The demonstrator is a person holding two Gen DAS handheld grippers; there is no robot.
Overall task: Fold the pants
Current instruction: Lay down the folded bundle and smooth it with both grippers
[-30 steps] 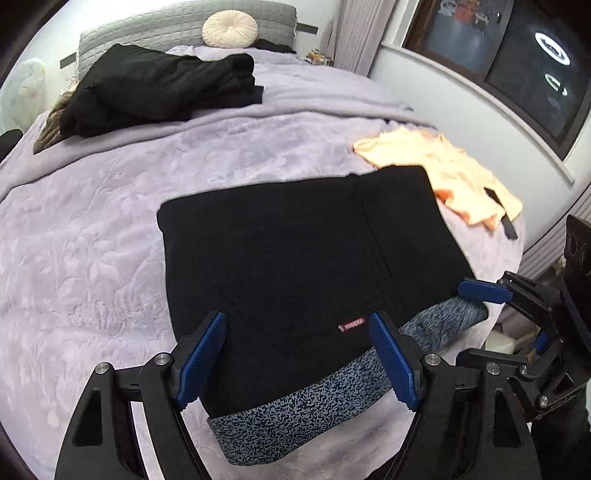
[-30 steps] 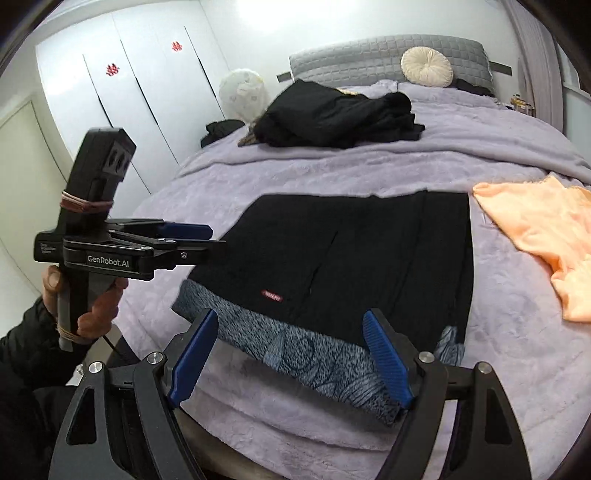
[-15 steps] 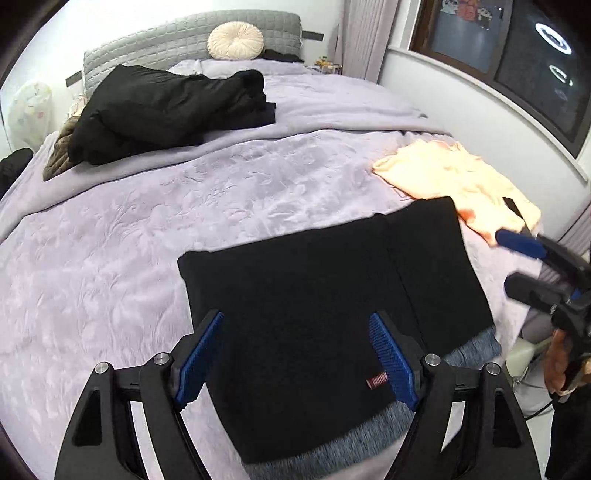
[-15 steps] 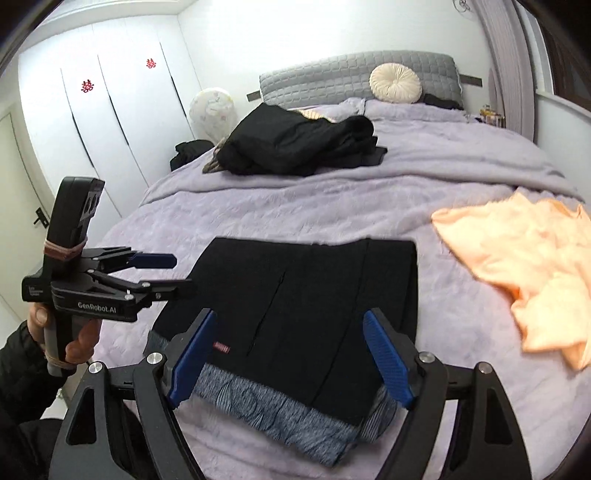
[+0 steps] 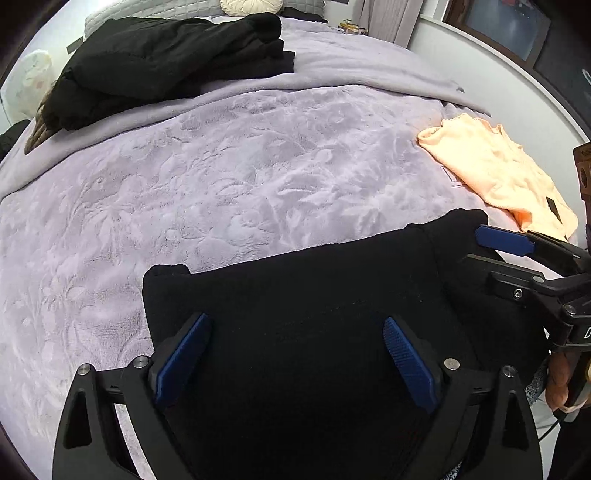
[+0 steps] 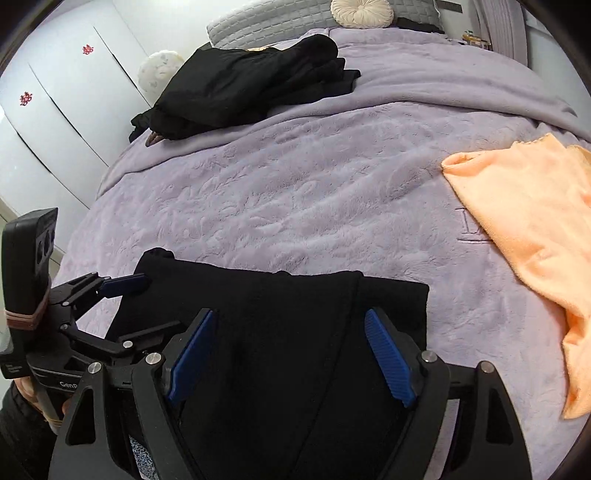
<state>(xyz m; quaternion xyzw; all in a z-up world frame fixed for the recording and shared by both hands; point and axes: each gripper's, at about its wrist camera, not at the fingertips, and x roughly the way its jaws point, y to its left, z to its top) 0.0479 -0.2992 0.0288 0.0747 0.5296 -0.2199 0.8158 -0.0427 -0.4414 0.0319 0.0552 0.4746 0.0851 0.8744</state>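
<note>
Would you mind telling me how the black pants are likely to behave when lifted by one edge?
The black pants lie flat with soft folds, so probably floppy and draping. Their matte knit on the plush purple blanket suggests they would drag rather than slide.

Soft, even indoor light is falling across the lilac blanket, picking out its embossed pattern without any hard shadows. The black pants are swallowing the light, reading as an almost featureless dark mass in both views, seams barely showing. The orange cloth is glowing close to overexposed. Both fisheye pictures are bending hard at the edges, curving the bed into a dome, and dark vignetting is creeping into the corners. The window is showing dark glass. The white wardrobe doors are looking bright and flat. Focus is staying crisp; no motion blur is showing.
</note>
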